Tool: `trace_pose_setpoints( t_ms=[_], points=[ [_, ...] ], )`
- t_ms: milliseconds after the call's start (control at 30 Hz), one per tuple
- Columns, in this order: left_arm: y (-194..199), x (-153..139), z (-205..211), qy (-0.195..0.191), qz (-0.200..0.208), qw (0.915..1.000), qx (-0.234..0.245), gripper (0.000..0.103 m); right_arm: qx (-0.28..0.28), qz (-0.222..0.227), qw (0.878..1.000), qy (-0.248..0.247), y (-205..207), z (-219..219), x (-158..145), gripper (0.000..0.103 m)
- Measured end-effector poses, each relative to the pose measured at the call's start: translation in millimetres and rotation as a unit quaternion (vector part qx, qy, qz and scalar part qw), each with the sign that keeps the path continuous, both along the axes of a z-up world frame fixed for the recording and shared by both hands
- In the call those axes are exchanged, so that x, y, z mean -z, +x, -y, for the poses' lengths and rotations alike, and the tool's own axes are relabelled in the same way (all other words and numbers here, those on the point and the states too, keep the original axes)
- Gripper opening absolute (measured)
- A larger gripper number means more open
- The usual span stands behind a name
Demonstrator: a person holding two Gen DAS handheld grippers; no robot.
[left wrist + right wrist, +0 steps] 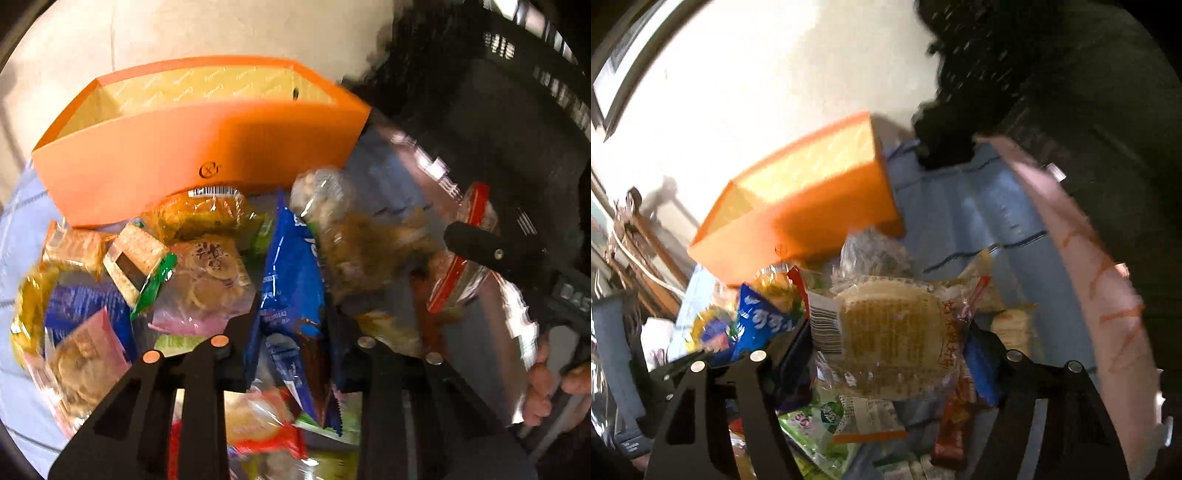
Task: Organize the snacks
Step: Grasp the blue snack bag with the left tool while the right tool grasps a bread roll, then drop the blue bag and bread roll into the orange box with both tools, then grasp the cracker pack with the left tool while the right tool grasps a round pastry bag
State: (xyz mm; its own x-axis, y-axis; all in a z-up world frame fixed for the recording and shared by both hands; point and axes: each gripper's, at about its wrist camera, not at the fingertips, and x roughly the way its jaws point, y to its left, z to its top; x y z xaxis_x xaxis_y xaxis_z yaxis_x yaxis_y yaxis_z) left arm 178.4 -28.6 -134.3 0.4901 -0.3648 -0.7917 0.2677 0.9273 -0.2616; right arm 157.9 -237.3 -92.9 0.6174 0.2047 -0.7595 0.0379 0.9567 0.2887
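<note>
A heap of wrapped snacks (199, 266) lies on a blue cloth in front of an open orange box (207, 147). My left gripper (291, 328) is shut on a blue snack packet (291, 266) that stands on edge between its fingers. In the right wrist view my right gripper (890, 343) is closed on a clear packet with a yellow wafer cake (886, 328), which fills the gap from finger to finger above the heap. The orange box (812, 206) sits beyond it. In the left wrist view a right-gripper finger (480, 247) shows blurred at the right, with a hand (543, 384) below.
A large shiny foil bag (424, 162) rises at the right edge of the cloth, pinkish in the right wrist view (1108, 280). Dark black bulk (1052, 92) fills the upper right. Blue cloth (979, 221) shows between box and bag. Wooden furniture (639, 251) stands far left.
</note>
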Motion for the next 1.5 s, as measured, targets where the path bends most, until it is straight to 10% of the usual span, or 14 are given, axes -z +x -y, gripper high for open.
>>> trace_pose_setpoints(
  t_ms=[133,267,500,733,800,867,1033,1333,1500],
  points=[
    [-4.7,-21.4,-11.1,-0.015,0.025,0.9996,-0.006,0.028,0.008,0.032,0.999,-0.01,-7.6,8.6,-28.4,0.075],
    [-2.9,-47.6,-40.3,-0.113,0.013,0.9926,-0.043,0.028,0.008,0.055,0.998,0.01,-4.5,11.1,-50.2,0.075],
    [48.3,-140.4,-88.3,-0.021,0.138,0.9857,-0.094,0.029,-0.032,0.112,0.993,-0.013,72.7,-22.3,-95.0,0.075],
    [117.2,-167.6,-108.5,0.019,0.157,0.9776,-0.139,0.029,-0.048,0.091,0.994,-0.023,169.5,-48.7,-102.5,0.075],
    [124.0,-166.8,-110.2,0.023,0.159,0.976,-0.147,0.031,-0.047,0.09,0.994,-0.032,187.3,-52.5,-100.2,0.078],
    [127.7,-160.3,-107.3,0.054,0.168,0.9703,-0.165,0.096,-0.048,0.071,0.995,-0.043,199.3,-53.9,-93.9,0.099],
    [94.8,-133.6,-89.2,0.073,0.163,0.9761,-0.124,0.099,-0.056,0.047,0.996,-0.048,161.4,-41.7,-69.4,0.099],
    [46.1,-31.3,-71.1,0.059,0.026,0.9933,-0.096,0.099,-0.028,-0.107,0.993,-0.04,70.4,-34.3,64.6,0.099],
    [60.8,-1.9,-71.2,0.039,-0.029,0.9918,-0.118,0.099,-0.026,-0.088,0.994,-0.061,71.0,-47.0,85.3,0.1]
  ],
)
